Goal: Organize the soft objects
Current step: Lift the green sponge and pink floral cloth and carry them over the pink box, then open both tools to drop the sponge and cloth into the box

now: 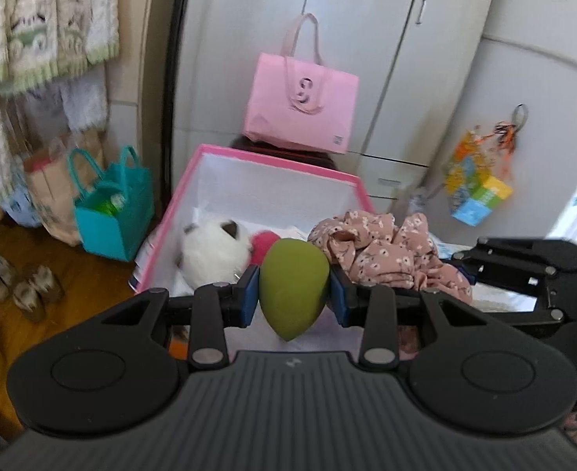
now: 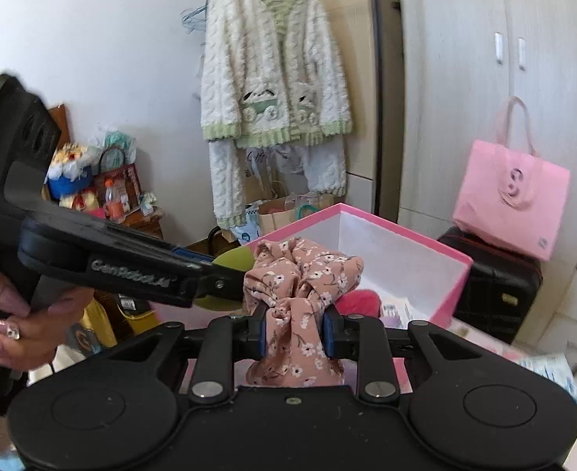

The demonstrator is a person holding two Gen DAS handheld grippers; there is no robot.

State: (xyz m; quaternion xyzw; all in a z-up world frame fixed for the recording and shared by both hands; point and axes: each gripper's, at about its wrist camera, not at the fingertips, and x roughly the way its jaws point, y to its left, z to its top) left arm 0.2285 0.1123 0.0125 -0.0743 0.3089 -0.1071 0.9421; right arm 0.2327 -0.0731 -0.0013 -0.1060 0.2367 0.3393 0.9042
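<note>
A: State of each claw?

B: Left gripper (image 1: 294,292) clamped on the green sponge (image 1: 293,286), long axis pointing near to far. Right gripper (image 2: 294,333) pinches the floral cloth (image 2: 302,282); pads pressing.

A: Where is the target?

B: The pink box (image 1: 210,180) lies directly beyond both, open-topped, white plush (image 1: 213,253) inside. Left claw appears nearer its rim.

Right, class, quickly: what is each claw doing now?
Left claw: closed on the green sponge.
Right claw: closed on the floral cloth.
</note>
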